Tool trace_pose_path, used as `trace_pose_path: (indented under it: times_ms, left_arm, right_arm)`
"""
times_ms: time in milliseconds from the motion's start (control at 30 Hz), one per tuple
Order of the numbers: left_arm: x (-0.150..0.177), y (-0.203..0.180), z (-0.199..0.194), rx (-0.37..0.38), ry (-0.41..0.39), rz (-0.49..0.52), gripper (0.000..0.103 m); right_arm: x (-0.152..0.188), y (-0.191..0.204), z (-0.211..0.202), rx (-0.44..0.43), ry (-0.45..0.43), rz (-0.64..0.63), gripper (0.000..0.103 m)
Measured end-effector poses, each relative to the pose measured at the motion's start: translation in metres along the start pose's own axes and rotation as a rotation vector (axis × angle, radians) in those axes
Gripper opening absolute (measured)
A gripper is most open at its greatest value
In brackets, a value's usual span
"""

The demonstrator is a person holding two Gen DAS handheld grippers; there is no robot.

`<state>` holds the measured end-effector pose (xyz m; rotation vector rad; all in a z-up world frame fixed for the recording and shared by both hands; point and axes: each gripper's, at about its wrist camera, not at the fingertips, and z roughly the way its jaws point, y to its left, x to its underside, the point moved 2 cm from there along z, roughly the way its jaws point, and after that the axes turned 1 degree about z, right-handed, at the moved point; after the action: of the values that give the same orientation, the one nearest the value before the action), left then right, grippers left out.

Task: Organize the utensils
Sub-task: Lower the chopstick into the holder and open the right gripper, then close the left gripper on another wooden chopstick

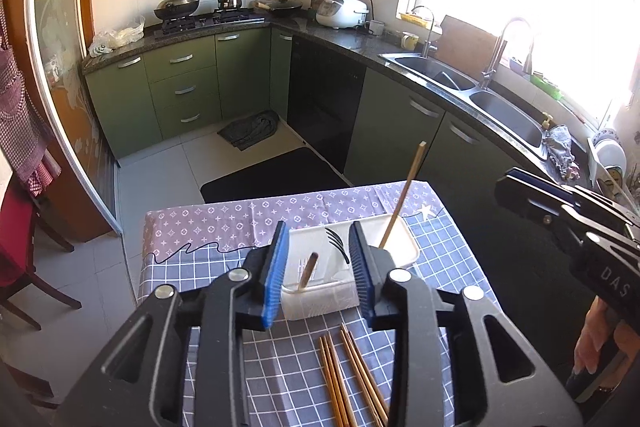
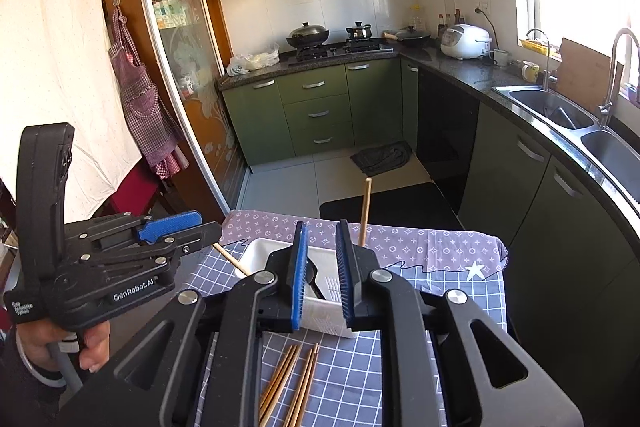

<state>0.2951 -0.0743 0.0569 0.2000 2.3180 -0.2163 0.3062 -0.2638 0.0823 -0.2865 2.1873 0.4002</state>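
Chopsticks (image 1: 348, 379) lie loose on the checked tablecloth (image 1: 288, 367), just in front of a white plastic organizer tray (image 1: 320, 301). At the tray's left, a brown utensil handle (image 1: 308, 271) stands tilted; a black fork (image 1: 338, 243) rests mid-tray, and one chopstick (image 1: 402, 197) leans out at the right. The left gripper (image 1: 320, 267) hangs over the tray, jaws parted and empty. The right gripper (image 2: 322, 277) hovers likewise, jaws slightly apart, grasping nothing.
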Motion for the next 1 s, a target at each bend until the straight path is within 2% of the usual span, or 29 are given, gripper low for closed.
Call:
trace_pose_path:
  times_ms: [67, 200, 433, 567, 633, 767, 1000]
  left_arm:
    - [0.011, 0.001, -0.007, 0.006, 0.022, -0.007, 0.039]
    - [0.052, 0.002, -0.004, 0.031, 0.143, -0.019, 0.04]
    - [0.13, -0.005, 0.043, 0.075, 0.387, -0.033, 0.039]
    - [0.155, -0.01, 0.082, 0.053, 0.483, -0.036, 0.027]
    - [0.163, -0.015, 0.099, 0.042, 0.521, -0.028, 0.021]
    - [0.171, -0.022, 0.119, 0.013, 0.565, -0.018, 0.016]
    - [0.184, -0.023, 0.138, -0.03, 0.623, -0.009, 0.013]
  right_arm:
    - [0.013, -0.002, -0.016, -0.002, 0.003, 0.001, 0.025]
    - [0.055, -0.012, -0.024, 0.013, 0.075, 0.002, 0.025]
    - [0.139, -0.038, 0.011, 0.056, 0.267, 0.026, 0.025]
    - [0.168, -0.049, 0.031, 0.059, 0.341, 0.045, 0.025]
    - [0.176, -0.053, 0.035, 0.057, 0.361, 0.051, 0.025]
    - [0.186, -0.058, 0.04, 0.055, 0.379, 0.054, 0.025]
    - [0.188, -0.058, 0.044, 0.04, 0.396, 0.056, 0.025]
